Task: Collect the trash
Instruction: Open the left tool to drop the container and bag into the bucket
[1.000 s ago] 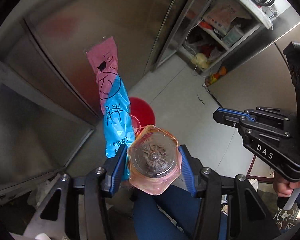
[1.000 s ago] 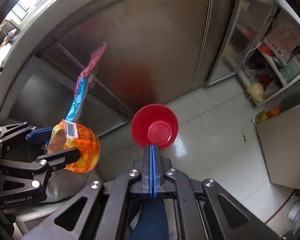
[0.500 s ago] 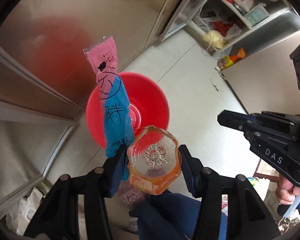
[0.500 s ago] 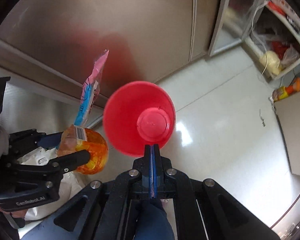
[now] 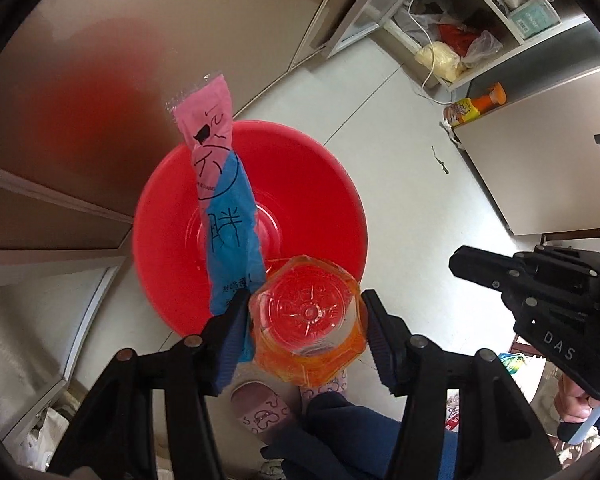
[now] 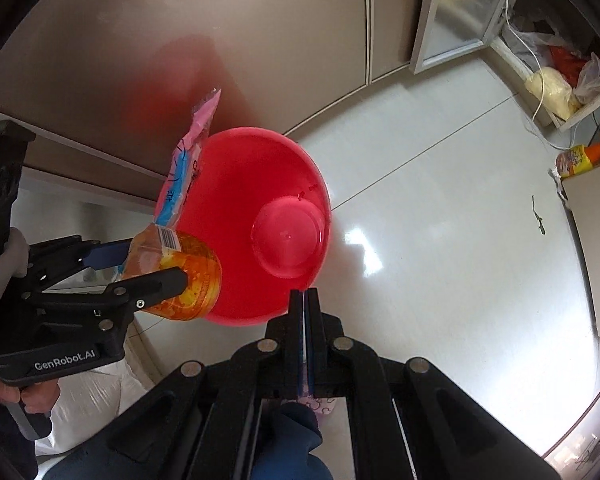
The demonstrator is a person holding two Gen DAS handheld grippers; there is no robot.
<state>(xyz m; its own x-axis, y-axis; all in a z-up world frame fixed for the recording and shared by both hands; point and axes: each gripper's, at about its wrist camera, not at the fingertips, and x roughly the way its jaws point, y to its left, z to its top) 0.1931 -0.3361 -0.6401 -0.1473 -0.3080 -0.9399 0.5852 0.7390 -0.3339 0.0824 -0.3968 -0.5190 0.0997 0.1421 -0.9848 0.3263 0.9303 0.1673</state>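
Observation:
My left gripper [image 5: 304, 300] points steeply down over a red bin [image 5: 320, 160] on the floor. Between its blue pads are a clear orange plastic bottle [image 5: 308, 312], seen base-on, and a pink and blue snack wrapper [image 5: 220, 184] pinned against the left pad. The jaws are opening, and the bottle and wrapper still hang between them over the bin's near rim. In the right wrist view the bottle [image 6: 192, 276] and wrapper [image 6: 188, 160] sit at the left edge of the bin [image 6: 260, 160]. My right gripper [image 6: 304, 296] is shut and empty, just at the bin's near side.
Steel cabinet fronts [image 5: 100, 40] stand behind the bin. An open shelf [image 5: 452, 40] holds bags, and an orange spray bottle [image 5: 476, 106] lies at the right. A person's slippers [image 5: 260, 404] are below the left gripper. A white bag [image 6: 92, 400] lies at the left.
Both grippers have sunk toward the red bin, which now looms much larger. The bottle and wrapper have come down over the bin's rim. The right gripper stayed shut.

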